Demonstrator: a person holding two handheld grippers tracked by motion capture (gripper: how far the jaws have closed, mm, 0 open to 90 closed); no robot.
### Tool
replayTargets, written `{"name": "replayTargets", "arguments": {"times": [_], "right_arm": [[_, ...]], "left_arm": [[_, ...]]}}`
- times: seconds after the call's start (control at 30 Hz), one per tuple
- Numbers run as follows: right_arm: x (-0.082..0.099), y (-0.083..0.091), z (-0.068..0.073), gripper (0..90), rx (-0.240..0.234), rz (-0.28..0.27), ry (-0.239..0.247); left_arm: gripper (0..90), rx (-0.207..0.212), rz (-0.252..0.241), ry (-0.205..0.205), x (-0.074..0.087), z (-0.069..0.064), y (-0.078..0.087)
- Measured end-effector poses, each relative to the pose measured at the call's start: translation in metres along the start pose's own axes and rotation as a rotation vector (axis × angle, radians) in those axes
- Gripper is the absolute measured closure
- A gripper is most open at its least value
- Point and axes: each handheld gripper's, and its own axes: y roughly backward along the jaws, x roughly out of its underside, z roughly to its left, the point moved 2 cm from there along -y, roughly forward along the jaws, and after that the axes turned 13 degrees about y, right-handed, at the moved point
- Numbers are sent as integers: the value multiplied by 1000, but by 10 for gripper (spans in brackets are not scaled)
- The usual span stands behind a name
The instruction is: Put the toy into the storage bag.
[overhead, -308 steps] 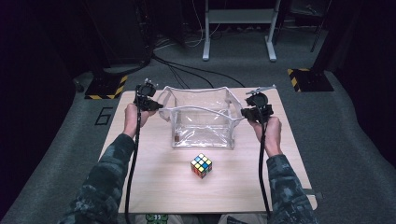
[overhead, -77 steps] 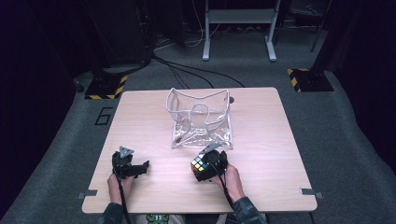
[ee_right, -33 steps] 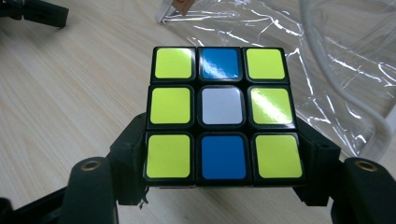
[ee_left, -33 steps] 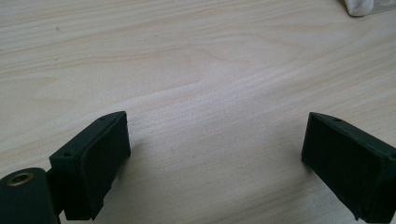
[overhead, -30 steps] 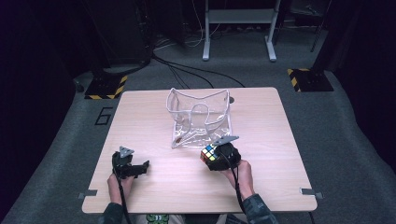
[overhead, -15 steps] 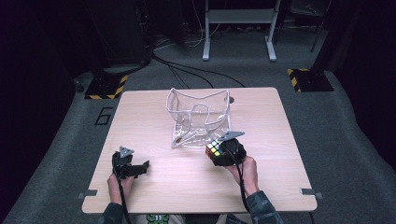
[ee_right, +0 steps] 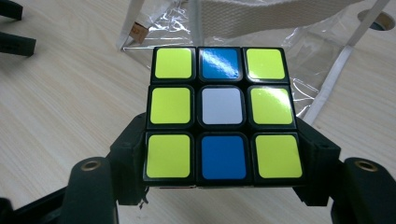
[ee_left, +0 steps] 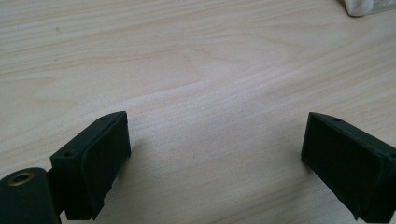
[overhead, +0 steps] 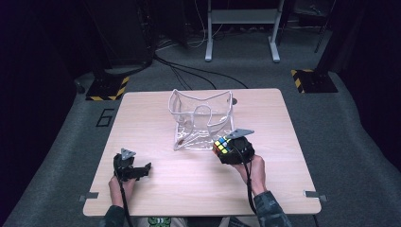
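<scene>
The right gripper (overhead: 227,150) is clenched on the puzzle cube (ee_right: 220,114), one jaw on each side, and holds it off the table (overhead: 156,118) just beside the near right corner of the clear bag (overhead: 201,118). The bag's open mouth lies ahead of the cube and a little to its left, apparently higher than the cube, though the clear plastic makes its rim hard to place. The left gripper (ee_left: 215,158) rests released and empty well to the left, so the right hand is the nearer.

Scrambled puzzle cube (ee_right: 222,116), lifted beside clear bag (overhead: 201,118)
</scene>
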Motion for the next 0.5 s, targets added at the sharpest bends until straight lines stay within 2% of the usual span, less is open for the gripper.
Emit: {"name": "replayTargets", "arguments": {"times": [0.5], "right_arm": [[-9, 12, -12, 333, 37, -15, 0]], "left_arm": [[81, 0, 0, 0, 0, 0, 0]]}}
